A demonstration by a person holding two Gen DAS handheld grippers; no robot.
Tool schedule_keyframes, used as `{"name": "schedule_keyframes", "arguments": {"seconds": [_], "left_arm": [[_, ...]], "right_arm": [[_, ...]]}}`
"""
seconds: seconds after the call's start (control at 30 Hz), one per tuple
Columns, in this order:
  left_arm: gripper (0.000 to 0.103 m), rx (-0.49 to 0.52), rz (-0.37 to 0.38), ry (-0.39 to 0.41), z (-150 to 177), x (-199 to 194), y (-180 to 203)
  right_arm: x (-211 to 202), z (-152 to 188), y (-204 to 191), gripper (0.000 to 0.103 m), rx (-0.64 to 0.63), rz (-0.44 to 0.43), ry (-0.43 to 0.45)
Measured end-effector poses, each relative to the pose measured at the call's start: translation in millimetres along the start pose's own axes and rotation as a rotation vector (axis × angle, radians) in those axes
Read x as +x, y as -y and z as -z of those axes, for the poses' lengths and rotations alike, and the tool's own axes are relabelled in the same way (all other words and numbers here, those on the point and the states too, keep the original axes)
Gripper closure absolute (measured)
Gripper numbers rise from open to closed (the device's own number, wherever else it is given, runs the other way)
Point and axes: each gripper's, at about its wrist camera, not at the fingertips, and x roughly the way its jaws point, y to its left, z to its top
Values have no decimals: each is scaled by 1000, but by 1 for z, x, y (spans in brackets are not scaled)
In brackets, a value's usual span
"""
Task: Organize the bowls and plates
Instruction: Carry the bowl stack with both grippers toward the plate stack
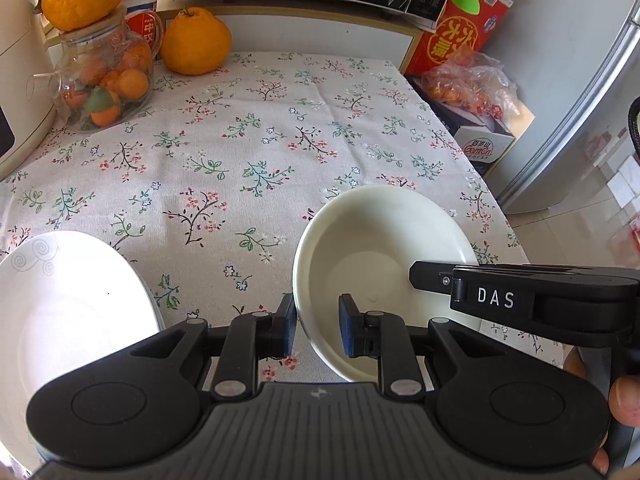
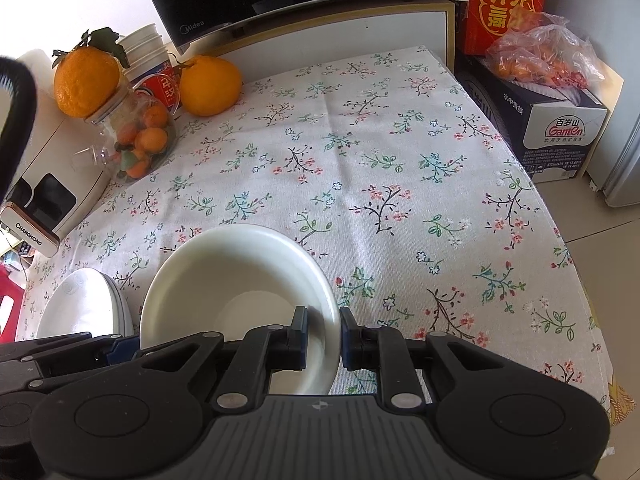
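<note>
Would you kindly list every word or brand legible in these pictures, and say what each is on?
"Midea": microwave
"DAS": right gripper
"CHANGHONG": white appliance
"GanTen": drinks carton
"大顺": red box
Microwave panel text and the carton's small print: too small to read.

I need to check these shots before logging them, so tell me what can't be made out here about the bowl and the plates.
- Bowl: left wrist view, its near rim is hidden behind the left tongs; right wrist view, behind the right tongs.
- Plate stack: how many plates cannot be counted; the left wrist view cuts it at the edge, the left tongs' body covers its base in the right wrist view.
- Whether the bowl rests on the tablecloth or is lifted: unclear.
</note>
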Motion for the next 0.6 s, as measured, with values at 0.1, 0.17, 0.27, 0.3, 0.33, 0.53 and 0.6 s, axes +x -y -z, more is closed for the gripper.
{"name": "schedule_keyframes", "arguments": {"seconds": [0.1, 0.17, 0.27, 0.3, 0.33, 0.53, 0.6], "left_arm": [[83, -1, -15, 17, -1, -3, -3], [83, -5, -22, 27, -2, -6, -5], [83, -15, -28, 41, -3, -12, -10], [83, -21, -30, 46, -3, -13, -12], [83, -24, -33, 51, -4, -15, -15], [83, -49, -42, 65, -3, -23, -28], [83, -60, -40, 62, -2, -24, -32]], "right_arm": [[-1, -2, -7, 91, -11, -3, 13], [-2, -4, -13, 91, -19, -5, 22], [-5, -7, -21, 91, -31, -8, 38], [-6, -8, -23, 91, -34, -11, 43], [-7, -10, -26, 91, -37, -14, 50], [-8, -15, -46, 90, -62, -21, 67], [-7, -15, -52, 90, -70, -18, 67]]}}
